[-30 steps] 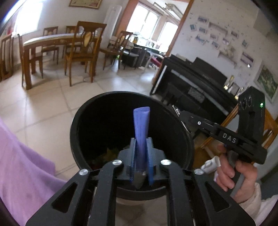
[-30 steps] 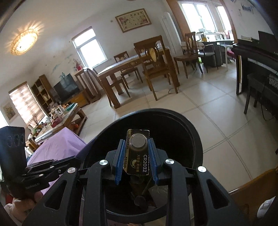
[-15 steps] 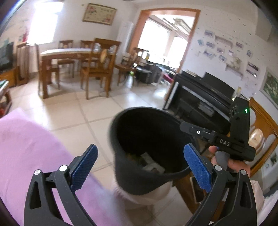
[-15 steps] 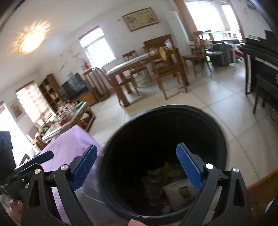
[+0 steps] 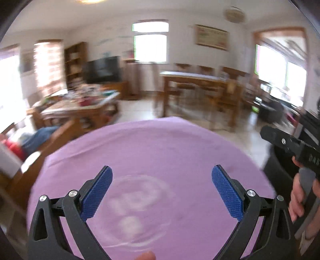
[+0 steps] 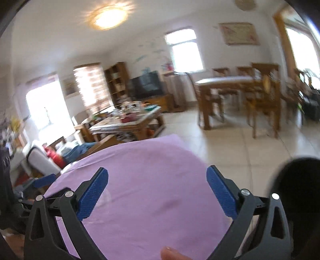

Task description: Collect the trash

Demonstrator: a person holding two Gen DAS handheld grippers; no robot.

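Left wrist view: the left gripper (image 5: 162, 188) hangs above a purple cloth (image 5: 152, 152) that fills the lower centre of the frame, its jaws spread wide with nothing between the blue pads (image 5: 98, 193). Faint pale rings mark the cloth beneath it. At the right edge a hand (image 5: 302, 198) grips the handle of the right gripper, whose black body (image 5: 288, 144) juts in from mid-right; behind it shows the dark wall of a black trash bin (image 5: 278, 170). A fingertip pokes in at the bottom edge.

Right wrist view: the right gripper (image 6: 157, 190) also sits over the purple cloth (image 6: 144, 170), its jaws opening and empty, pads (image 6: 93, 195) well apart. The black trash bin (image 6: 300, 184) occupies the lower right corner, beside the cloth; its contents cannot be seen from here. At the lower left edge, part of the left gripper (image 6: 43, 181) shows as a blue pad.

Beyond, both views are blurred: a wooden dining table with chairs (image 6: 238, 88) at upper right, a dark television (image 6: 146, 84) near centre, a cluttered low table (image 6: 128, 120) at mid-left, a lit ceiling lamp (image 6: 109, 17) at top.
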